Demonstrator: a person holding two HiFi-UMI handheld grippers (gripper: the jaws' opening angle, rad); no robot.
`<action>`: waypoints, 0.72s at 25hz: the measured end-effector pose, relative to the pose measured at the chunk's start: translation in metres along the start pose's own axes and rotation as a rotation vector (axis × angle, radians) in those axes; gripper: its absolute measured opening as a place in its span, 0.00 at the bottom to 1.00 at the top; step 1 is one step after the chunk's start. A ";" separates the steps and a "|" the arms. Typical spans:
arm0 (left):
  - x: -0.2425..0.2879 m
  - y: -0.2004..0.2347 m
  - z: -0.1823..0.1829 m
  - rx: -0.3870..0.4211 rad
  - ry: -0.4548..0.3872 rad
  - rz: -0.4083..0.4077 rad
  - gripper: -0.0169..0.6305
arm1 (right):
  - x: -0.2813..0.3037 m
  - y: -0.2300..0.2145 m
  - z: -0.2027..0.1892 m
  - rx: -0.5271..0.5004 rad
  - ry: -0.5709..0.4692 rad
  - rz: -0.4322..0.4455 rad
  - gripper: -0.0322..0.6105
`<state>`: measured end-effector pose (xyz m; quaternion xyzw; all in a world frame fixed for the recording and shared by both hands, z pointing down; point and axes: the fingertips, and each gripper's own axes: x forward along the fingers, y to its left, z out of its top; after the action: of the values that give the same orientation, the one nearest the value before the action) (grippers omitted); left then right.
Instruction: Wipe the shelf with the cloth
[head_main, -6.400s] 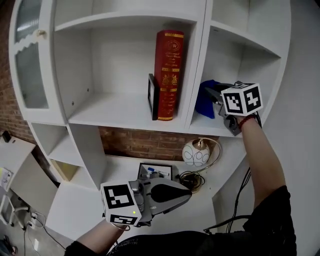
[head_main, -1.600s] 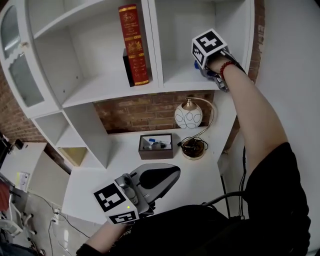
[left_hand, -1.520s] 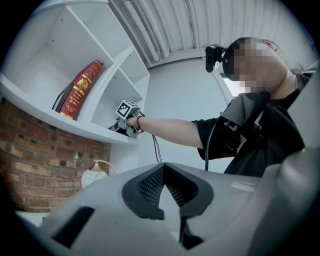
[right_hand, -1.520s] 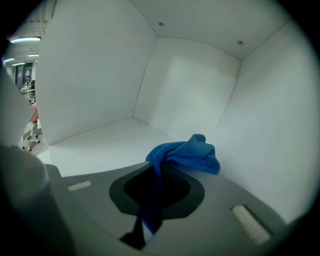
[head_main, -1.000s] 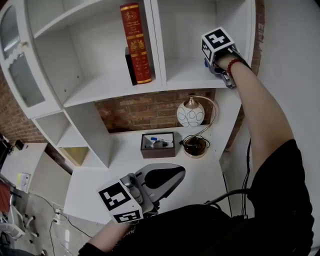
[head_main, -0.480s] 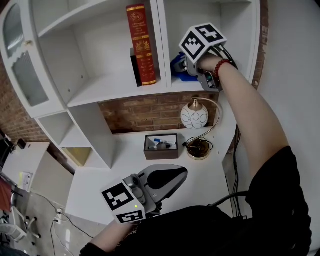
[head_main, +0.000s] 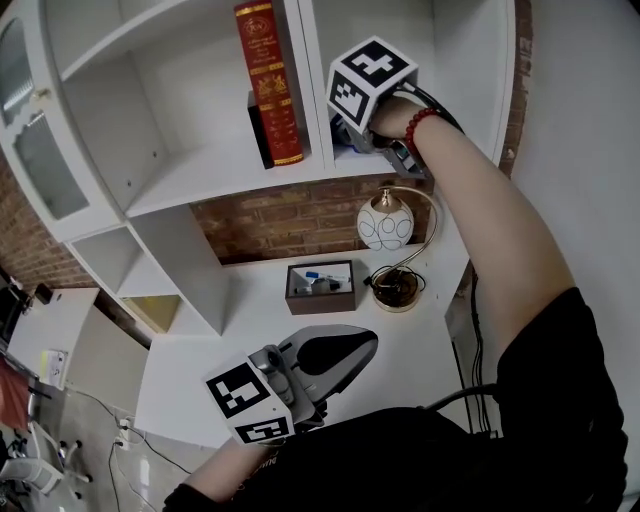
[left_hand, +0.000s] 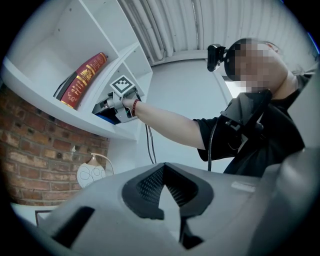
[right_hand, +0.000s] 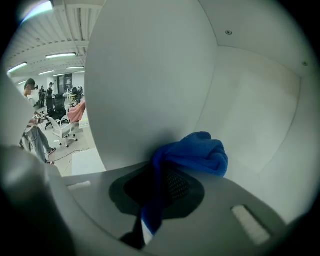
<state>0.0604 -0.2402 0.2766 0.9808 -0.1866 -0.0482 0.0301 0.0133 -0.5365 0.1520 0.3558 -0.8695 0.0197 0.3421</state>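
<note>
The blue cloth (right_hand: 192, 156) was clamped between the closed jaws of the right gripper (right_hand: 159, 192), with its bunched bulk spilling out ahead of the tips. It was held inside the right-hand compartment of the shelf (head_main: 330, 165), close to the upright divider on that compartment's left. In the head view it was almost wholly hidden behind the marker cube. Whether the cloth was actually pressed on the board could not be told from any view.

The left gripper (head_main: 362, 348) was held low over the desk, well apart from the shelf, its jaws drawn together with nothing between them.

A wiping stroke at the divider end of the board was judged to be the step in hand. To do it well, the bunch would need to be laid flat and pressed down, not dragged by the jaw tips. The clamp should be left tight so that the cloth was not pulled free. Overlapping passes towards the far wall, with the back corners included, were judged best. Care was also judged wise with the forearm above the lamp (head_main: 385, 222).
</note>
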 end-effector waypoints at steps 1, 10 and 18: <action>0.002 0.000 0.000 -0.001 0.000 -0.004 0.03 | 0.000 0.000 0.000 -0.001 0.001 -0.007 0.10; 0.019 -0.006 -0.004 -0.007 0.014 -0.052 0.03 | -0.010 -0.018 -0.012 -0.001 0.005 -0.069 0.10; 0.029 -0.010 -0.006 -0.014 0.024 -0.082 0.03 | -0.023 -0.047 -0.029 0.036 0.016 -0.124 0.10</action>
<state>0.0916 -0.2418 0.2791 0.9879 -0.1455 -0.0392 0.0372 0.0719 -0.5491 0.1507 0.4149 -0.8426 0.0167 0.3430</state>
